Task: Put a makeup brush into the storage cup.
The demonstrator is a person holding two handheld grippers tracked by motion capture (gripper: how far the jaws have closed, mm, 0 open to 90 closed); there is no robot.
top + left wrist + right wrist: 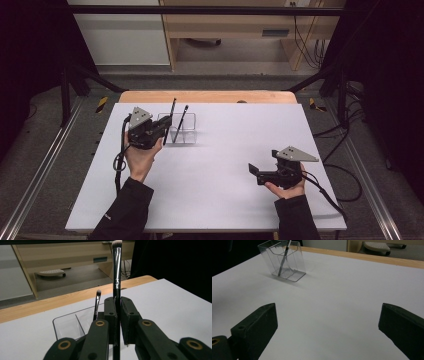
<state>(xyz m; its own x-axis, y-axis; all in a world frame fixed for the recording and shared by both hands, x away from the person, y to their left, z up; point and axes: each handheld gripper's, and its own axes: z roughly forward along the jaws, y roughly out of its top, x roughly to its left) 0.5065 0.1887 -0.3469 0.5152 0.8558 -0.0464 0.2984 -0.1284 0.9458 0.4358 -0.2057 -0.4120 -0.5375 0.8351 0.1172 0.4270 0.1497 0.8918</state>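
One makeup brush [116, 267]: slim glossy black handle, pale-tipped bristles, upright.

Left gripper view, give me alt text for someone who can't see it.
The left gripper is shut on the black handle of a makeup brush held upright, bristles up. Behind it a clear divided organizer on the white table holds a smaller brush.

Grey floor [55, 150], wooden furniture [225, 25] behind, dark surroundings.
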